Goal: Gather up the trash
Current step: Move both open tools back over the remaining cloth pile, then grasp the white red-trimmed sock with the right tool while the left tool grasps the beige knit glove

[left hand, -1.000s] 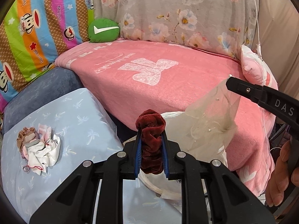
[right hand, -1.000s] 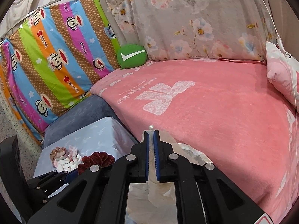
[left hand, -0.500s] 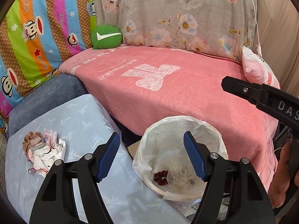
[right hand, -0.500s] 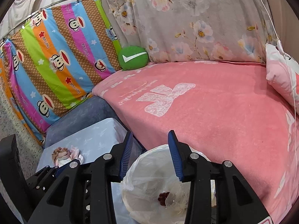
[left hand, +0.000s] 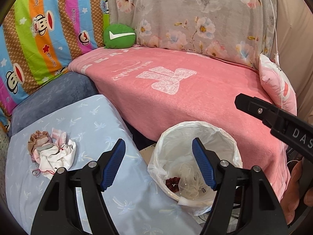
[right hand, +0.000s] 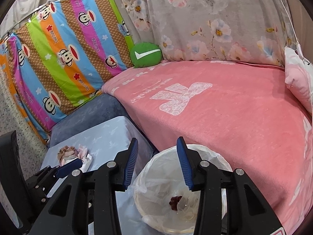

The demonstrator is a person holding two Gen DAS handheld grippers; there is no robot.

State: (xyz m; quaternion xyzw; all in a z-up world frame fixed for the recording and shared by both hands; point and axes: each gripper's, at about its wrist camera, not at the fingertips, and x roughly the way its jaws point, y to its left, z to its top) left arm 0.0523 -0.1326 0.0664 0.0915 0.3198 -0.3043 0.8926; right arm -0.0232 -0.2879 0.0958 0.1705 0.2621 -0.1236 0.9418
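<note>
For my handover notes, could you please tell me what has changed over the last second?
Both hand-held grippers, left and right, opened: the dark red scrunchie and sheer mesh scrap dropped into the lined bin. The rag pile stayed on the blue cover.

L gripper [left hand: 157,164] & R gripper [right hand: 156,163] both spread wide, holding nothing.

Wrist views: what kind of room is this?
Likely a home bedroom or sleeping nook: a bed or daybed under a pink blanket, a pink pillow, cartoon and floral sheets hung behind it, and a bag-lined trash bin beside the bed.
</note>
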